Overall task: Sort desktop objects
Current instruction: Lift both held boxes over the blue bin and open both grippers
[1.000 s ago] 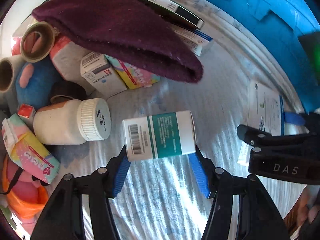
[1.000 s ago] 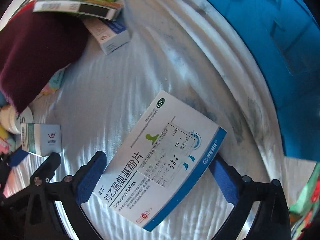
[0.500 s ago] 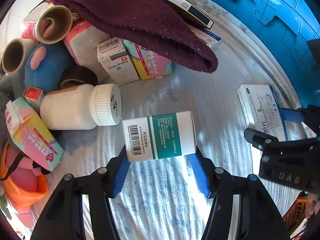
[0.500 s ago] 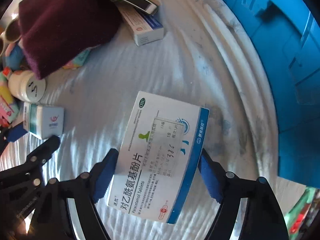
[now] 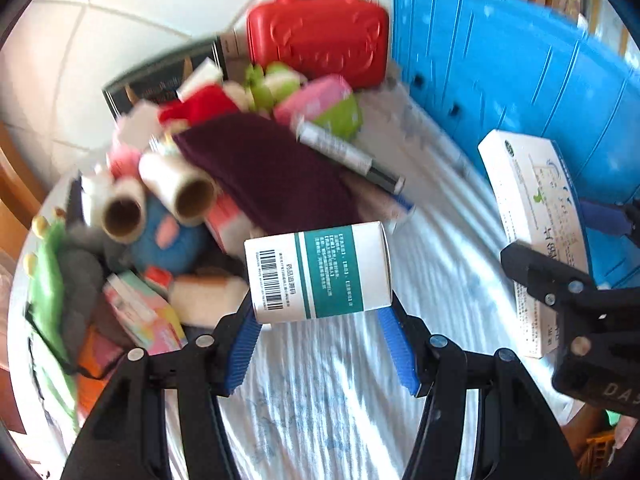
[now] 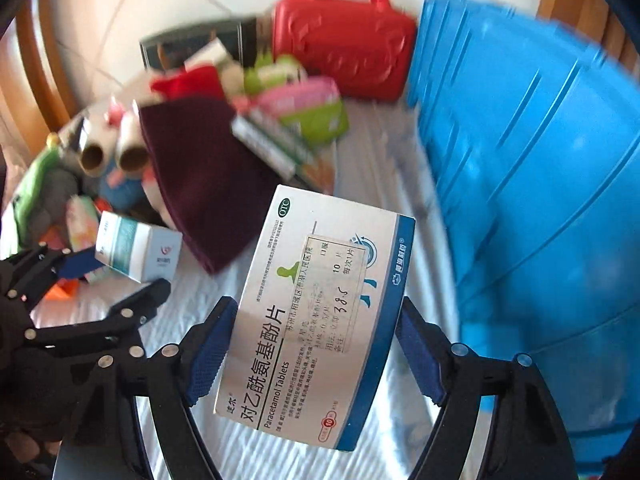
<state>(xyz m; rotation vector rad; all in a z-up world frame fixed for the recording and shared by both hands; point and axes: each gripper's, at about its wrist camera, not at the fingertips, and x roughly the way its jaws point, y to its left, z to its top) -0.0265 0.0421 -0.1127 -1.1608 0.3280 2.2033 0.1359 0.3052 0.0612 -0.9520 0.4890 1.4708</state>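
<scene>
Lower centre of the left wrist view: left gripper [image 5: 320, 320], jaws clamped on a white-and-green medicine box [image 5: 318, 272] held above the white cloth-covered counter [image 5: 320, 392]. Lower centre of the right wrist view: right gripper [image 6: 316, 344], jaws clamped on a flat tablet box [image 6: 316, 312], also raised. Middle left: dark red cloth [image 5: 272, 172] and two cardboard rolls [image 5: 160, 200]. Right: blue bin [image 6: 540, 200]. Top centre: red case [image 5: 320, 32].

Left gripper [image 5: 322, 330]: lifted the green-banded box [image 5: 318, 272] above the cloth.
Right gripper [image 6: 314, 354]: raised the paracetamol box [image 6: 316, 312] too.
</scene>
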